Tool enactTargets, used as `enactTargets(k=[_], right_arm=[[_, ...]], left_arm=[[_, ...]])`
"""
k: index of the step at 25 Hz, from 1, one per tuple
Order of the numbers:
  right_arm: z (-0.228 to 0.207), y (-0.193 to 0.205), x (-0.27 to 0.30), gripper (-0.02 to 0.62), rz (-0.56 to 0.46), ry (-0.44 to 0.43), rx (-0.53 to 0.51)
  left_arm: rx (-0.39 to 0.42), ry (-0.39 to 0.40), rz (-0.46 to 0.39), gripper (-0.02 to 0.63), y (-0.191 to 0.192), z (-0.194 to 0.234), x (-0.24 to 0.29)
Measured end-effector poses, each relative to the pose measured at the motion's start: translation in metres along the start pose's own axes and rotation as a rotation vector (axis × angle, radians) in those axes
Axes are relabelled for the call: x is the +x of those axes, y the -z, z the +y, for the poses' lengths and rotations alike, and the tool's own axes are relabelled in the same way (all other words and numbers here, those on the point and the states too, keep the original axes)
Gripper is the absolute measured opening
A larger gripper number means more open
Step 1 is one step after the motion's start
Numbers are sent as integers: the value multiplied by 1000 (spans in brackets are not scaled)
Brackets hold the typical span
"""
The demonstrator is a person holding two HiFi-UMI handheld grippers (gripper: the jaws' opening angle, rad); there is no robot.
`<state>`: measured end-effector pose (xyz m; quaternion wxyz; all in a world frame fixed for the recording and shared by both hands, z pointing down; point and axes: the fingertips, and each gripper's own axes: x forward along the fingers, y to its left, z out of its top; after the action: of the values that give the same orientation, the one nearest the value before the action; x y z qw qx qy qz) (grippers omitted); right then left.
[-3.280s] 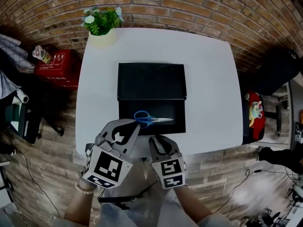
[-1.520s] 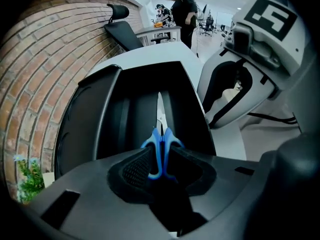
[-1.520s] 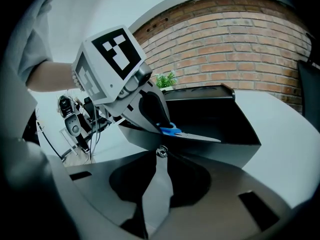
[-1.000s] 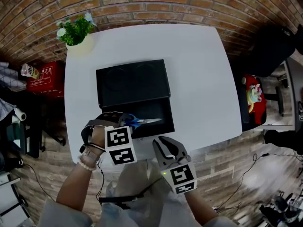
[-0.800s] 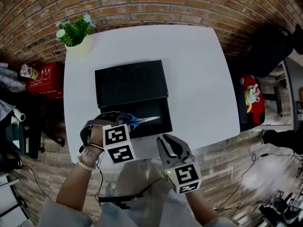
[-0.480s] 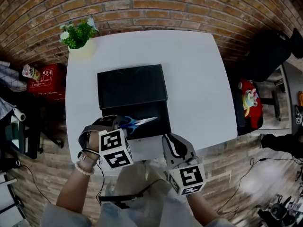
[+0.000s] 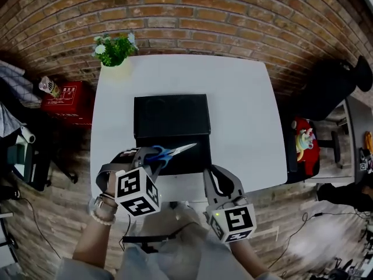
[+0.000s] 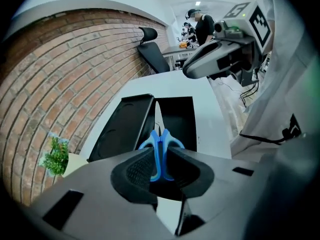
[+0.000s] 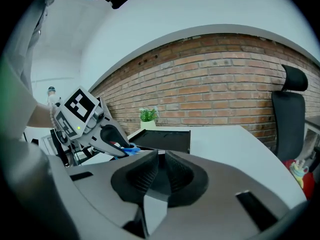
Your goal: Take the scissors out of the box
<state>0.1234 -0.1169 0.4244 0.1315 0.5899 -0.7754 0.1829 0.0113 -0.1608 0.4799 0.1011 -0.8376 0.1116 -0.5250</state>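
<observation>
The blue-handled scissors [image 7: 166, 152] hang in the air above the open black box [image 7: 172, 116], silver blades pointing right. My left gripper [image 7: 149, 160] is shut on their handles. In the left gripper view the blue loops of the scissors [image 8: 160, 149] sit pinched between my left gripper's [image 8: 159, 166] pads, blades pointing away over the box [image 8: 176, 115]. My right gripper [image 7: 219, 182] is at the table's near edge, right of the box, shut and holding nothing. The right gripper view shows its jaws [image 9: 159, 171] together, with the left gripper [image 9: 107, 136] and the scissors' blue handle [image 9: 129, 149] at the left.
A potted plant [image 7: 115, 52] stands at the far left corner of the white table [image 7: 245, 115]. A red crate [image 7: 73, 95] sits on the floor at the left, and a black chair [image 7: 332, 89] at the right. A brick wall runs behind.
My left gripper has risen with the scissors, lifting them clear of the box's tray. My right gripper has also risen a little, still shut.
</observation>
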Motion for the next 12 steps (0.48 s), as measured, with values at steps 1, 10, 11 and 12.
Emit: enactTargets(k=[1,10,11,12], right_arm=[[1,-6,-1,67,-10,-5,-5],[12,-49,-13,67,-48,-31,-92],[14,-53,-15,67,-50,-34,-99],[17,-56,-16,67,-53,-39,-103]], left_arm=[[-20,-6,-25,97,-2,1,-6],[-280,-105,-214,97,-11,19,-63],[-297,-124,-232,97,-12,21,-70],[-309,-143,-250,97,-13,23,-78]])
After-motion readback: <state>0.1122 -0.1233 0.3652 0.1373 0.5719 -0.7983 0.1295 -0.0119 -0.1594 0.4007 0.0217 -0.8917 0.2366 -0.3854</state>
